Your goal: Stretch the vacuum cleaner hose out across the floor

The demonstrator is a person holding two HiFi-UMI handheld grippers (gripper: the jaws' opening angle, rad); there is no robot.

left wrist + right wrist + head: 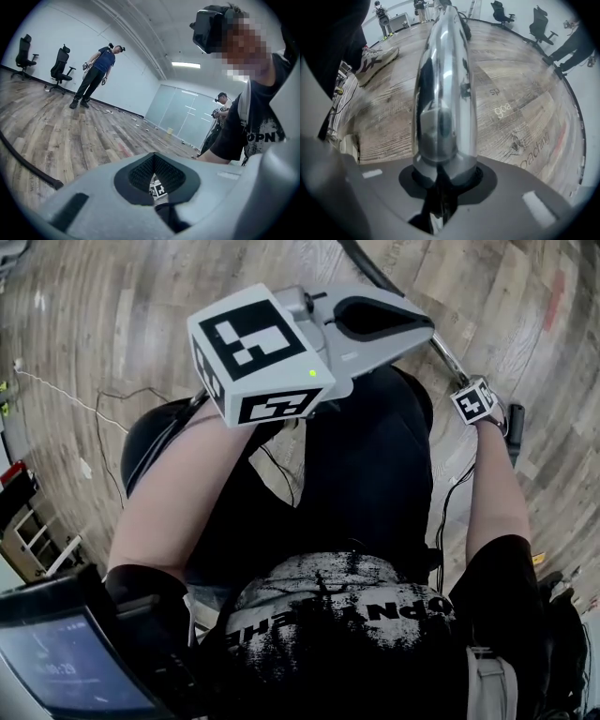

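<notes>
our right gripper (439, 206) is closed around the mirror-bright chrome tube (445, 84), which runs low over the wood floor (520, 79) into the black hose (364, 263), while our left gripper (154, 185) is pinched together, empty.

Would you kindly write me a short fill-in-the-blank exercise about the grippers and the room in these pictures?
1. The right gripper, gripping the chrome vacuum tube, points ____ toward the floor.
2. The left gripper has its fingers ____, with nothing between them.
3. A black hose lies on the ____ plank floor.
4. In the left gripper view, ____ black office chairs stand empty in the background.
Missing words: down; shut; wooden; two.
</notes>
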